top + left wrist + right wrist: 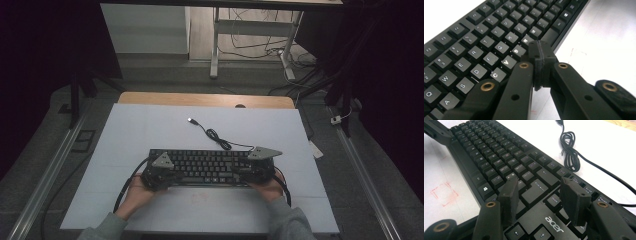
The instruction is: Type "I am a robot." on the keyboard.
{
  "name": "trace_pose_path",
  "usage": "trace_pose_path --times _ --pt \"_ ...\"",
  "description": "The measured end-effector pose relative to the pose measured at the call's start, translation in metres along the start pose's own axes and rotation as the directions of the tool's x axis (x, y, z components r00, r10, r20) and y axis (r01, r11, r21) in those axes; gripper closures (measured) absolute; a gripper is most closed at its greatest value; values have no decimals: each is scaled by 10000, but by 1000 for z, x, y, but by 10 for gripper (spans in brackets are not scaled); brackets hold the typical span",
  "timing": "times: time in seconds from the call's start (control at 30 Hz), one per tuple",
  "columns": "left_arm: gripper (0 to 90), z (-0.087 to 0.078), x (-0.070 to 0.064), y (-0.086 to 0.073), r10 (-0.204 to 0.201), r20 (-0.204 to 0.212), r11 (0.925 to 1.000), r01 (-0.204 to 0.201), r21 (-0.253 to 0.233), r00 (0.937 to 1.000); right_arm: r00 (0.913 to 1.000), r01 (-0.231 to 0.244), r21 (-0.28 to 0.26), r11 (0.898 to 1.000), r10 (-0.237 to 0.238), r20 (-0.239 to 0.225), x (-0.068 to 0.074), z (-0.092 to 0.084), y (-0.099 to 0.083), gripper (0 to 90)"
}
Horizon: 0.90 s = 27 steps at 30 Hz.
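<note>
black keyboard [206, 166] (cable attached), flat on table

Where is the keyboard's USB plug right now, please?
In the high view, the USB plug lies on the white mat, beyond the keyboard, left of centre.

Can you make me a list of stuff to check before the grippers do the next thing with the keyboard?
1. Left gripper shut to poke with: ok, its jaws are pressed together with nothing between them.
2. Left tip over a key: ok, it hangs above the keyboard by the B, N and space bar; whether it touches, cannot tell.
3. Right gripper ready: ok, its jaws stand apart above the Enter key, holding nothing.
4. Keyboard flat on the white mat: ok.
5. Cable out of the way: ok, it lies behind the keyboard, loosely coiled.
6. USB plug connected: not ok, it lies loose on the mat.
</note>
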<state>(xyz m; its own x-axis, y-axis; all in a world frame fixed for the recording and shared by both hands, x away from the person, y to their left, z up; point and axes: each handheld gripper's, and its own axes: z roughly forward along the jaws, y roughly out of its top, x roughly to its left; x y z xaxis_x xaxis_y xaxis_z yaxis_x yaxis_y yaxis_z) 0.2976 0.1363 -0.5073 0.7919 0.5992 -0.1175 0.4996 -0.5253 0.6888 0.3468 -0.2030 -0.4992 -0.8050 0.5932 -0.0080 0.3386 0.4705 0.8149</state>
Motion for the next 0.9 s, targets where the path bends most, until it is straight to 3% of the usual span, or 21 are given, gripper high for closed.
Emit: trace_pose_path --times 0.43,0.9 --pt "889 10 2 -1 -6 -275 9998 11 189 9996 10000 12 19 10000 -12 -27 0 1 0 496" --pt "889 16 2 0 89 -202 9994 -82 345 9998 10000 8 31 10000 -8 -22 0 1 0 496"
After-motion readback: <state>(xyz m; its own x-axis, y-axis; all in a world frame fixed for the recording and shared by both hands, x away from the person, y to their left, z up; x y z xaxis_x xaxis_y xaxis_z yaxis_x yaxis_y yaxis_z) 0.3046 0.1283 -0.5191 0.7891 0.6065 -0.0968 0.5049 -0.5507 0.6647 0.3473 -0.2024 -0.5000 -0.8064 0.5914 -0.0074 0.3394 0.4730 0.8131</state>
